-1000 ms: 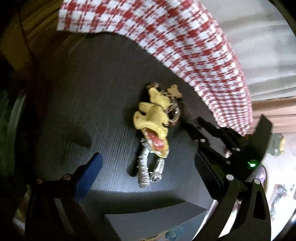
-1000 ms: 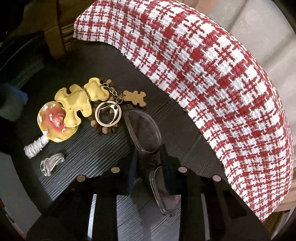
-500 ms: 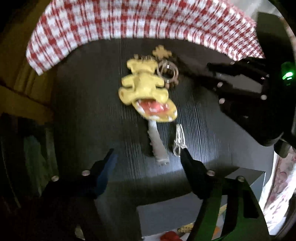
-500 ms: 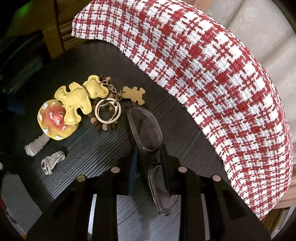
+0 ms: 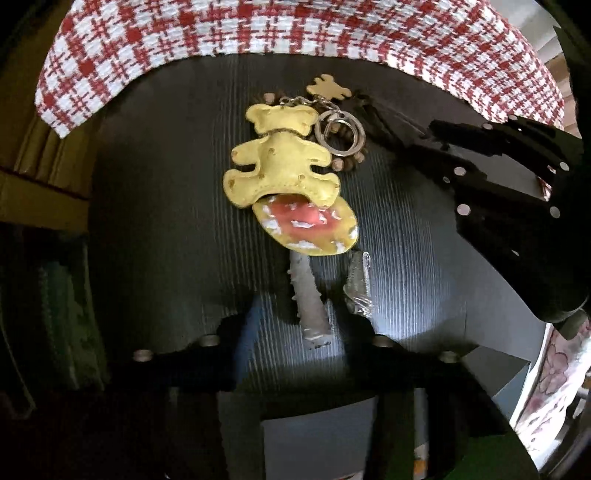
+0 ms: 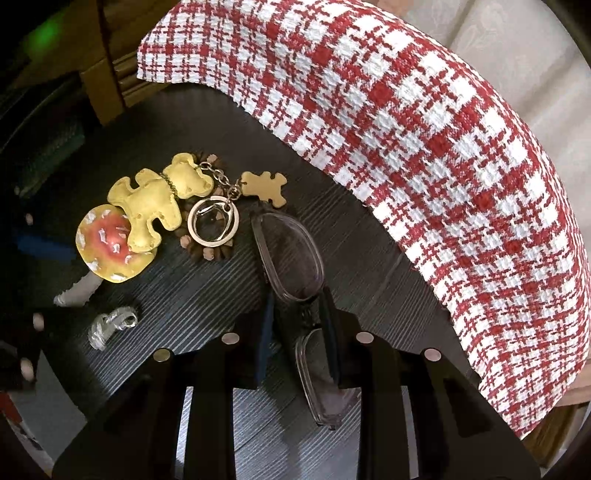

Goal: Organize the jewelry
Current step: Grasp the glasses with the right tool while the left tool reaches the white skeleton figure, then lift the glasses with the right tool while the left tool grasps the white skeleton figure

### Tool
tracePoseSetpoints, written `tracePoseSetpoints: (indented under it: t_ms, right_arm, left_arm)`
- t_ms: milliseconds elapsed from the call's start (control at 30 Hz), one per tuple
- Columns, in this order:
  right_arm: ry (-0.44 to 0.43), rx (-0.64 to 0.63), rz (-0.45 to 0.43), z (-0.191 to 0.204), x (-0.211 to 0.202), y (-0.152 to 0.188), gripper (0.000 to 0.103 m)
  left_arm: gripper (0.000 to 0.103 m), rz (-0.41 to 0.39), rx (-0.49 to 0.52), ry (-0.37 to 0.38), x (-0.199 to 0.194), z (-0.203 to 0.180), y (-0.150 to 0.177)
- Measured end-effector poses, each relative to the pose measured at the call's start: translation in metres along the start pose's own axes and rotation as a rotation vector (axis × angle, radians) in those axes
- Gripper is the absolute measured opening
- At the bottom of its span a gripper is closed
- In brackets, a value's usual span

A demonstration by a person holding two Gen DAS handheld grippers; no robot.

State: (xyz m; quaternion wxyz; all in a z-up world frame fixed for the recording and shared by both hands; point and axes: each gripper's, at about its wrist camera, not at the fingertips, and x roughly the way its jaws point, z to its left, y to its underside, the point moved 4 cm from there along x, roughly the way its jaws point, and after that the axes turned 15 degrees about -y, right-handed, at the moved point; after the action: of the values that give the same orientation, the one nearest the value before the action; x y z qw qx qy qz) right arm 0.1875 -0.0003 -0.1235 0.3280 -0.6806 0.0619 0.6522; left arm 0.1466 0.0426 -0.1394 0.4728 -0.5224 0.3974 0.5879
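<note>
jewelry and trinkets on dark wood-grain tabletop

right tool clamped on clear-framed eyeglasses, long axis running away from it. left tool apart, straddling grey stem of red-and-yellow mushroom charm, stem end toward tool; small silver brooch just beside. red-and-white checked cloth behind.

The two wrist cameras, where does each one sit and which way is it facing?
Left wrist: rides the left gripper, facing the checked cloth; its open fingers flank the mushroom charm's stem; the right gripper enters from the right.
Right wrist: rides the right gripper, shut on the glasses.
Shared: yellow bear keychain, silver clip, cloth.
</note>
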Motion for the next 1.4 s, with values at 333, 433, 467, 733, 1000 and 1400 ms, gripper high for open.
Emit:
tracePoseSetpoints:
  t_ms: [333, 433, 467, 733, 1000, 1400]
  right_arm:
    - [0.032, 0.039, -0.018, -0.002, 0.008, -0.007, 0.024]
    - [0.072, 0.055, -0.031, -0.003, 0.006, -0.005, 0.016]
    - [0.065, 0.058, -0.036, -0.003, 0.005, -0.005, 0.016]
    - [-0.002, 0.18, -0.087, -0.016, -0.013, 0.005, 0.011]
    - [-0.057, 0.305, -0.143, -0.038, -0.038, 0.025, 0.01]
    - [-0.308, 0.55, -0.314, -0.044, -0.079, 0.068, 0.009]
  left_arm:
    - [0.017, -0.037, 0.103, -0.058, 0.004, -0.005, 0.004]
    - [0.016, -0.056, 0.144, -0.047, 0.002, -0.011, 0.01]
    - [0.016, -0.069, 0.162, -0.048, 0.0, -0.013, 0.018]
    - [0.016, -0.088, 0.127, -0.008, 0.0, -0.003, 0.032]
    - [0.016, -0.119, 0.133, -0.042, -0.013, 0.006, 0.046]
    - [0.004, -0.254, 0.072, 0.02, -0.085, 0.016, 0.037]
